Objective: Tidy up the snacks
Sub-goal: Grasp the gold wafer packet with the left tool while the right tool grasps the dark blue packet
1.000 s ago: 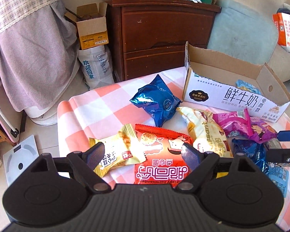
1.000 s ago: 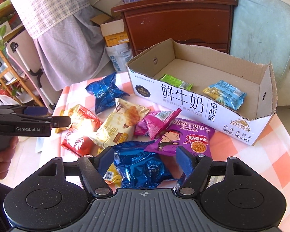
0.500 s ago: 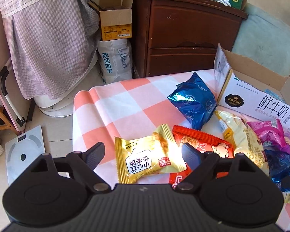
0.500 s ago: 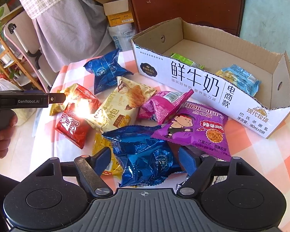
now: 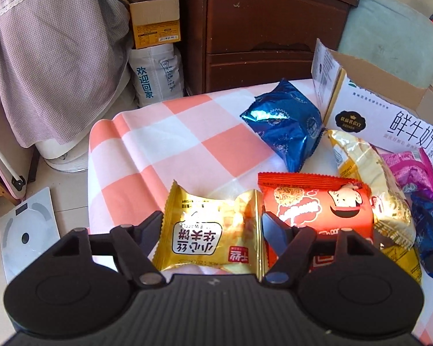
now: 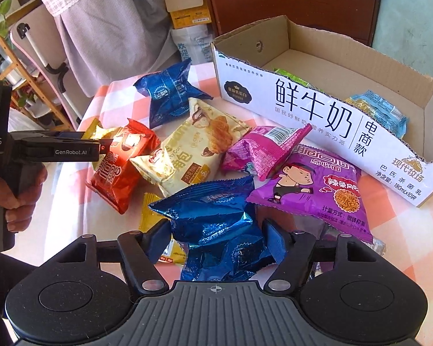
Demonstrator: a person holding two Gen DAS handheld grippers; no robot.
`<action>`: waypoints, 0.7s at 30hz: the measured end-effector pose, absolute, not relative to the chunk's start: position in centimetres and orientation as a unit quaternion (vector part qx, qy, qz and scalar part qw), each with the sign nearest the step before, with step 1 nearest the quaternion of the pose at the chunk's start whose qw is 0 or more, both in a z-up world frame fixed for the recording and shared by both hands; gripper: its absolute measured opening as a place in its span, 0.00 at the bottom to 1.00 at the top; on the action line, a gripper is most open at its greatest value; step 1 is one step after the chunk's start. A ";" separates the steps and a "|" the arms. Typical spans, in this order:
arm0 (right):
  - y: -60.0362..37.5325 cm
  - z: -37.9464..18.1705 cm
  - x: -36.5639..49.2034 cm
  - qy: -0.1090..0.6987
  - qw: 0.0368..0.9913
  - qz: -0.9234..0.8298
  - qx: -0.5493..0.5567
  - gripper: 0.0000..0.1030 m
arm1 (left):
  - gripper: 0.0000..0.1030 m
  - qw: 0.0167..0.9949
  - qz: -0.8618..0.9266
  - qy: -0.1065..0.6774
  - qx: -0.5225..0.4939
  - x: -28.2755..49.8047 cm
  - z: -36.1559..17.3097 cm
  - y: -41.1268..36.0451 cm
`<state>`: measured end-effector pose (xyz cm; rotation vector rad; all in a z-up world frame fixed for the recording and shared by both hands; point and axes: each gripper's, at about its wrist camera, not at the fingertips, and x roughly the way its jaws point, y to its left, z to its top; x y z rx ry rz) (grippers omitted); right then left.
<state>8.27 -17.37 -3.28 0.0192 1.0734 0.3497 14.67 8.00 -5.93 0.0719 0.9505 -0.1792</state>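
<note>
Milk carton box [image 6: 317,109] upper right on checked worktop [image 5: 164,150]; snacks piled beside it. Step: grasping. Left claw [image 5: 212,223] closing around gold packet [image 5: 210,227], right claw [image 6: 216,233] closing around blue packet [image 6: 213,213], both lower centre. Next: pinch, lift into box.

pink-and-white checks on the tablecloth [image 5: 164,132]. shiny gold on the waffle pack [image 5: 210,230], with black lettering and a small red label. bright red on the noodle pack [image 5: 317,204], with a white cartoon face. metallic blue on the far pack [image 5: 285,121] and on the near pack [image 6: 213,216]. cream with brown print on the croissant bag [image 6: 196,150]. magenta on the small pack [image 6: 259,150], purple on the flat pack [image 6: 317,187]. white with black characters on the box [image 6: 317,109], brown cardboard inside. black on both grippers [image 5: 210,225] [image 6: 216,236].
</note>
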 end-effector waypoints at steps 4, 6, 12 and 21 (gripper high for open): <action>-17.1 -3.1 8.1 0.508 0.842 0.179 0.011 0.64 | 0.63 0.878 -0.100 0.467 0.042 13.7 -5.5 7.6; -17.0 -3.1 8.0 0.507 0.842 0.183 0.009 0.64 | 0.61 0.876 -0.104 0.469 0.047 13.3 -5.3 7.5; -17.1 -2.8 7.9 0.505 0.843 0.186 0.017 0.63 | 0.61 0.879 -0.103 0.463 0.048 12.5 -4.3 7.8; -17.0 -1.7 7.8 0.490 0.849 0.197 0.026 0.62 | 0.61 0.889 -0.111 0.442 0.038 11.9 -2.2 7.6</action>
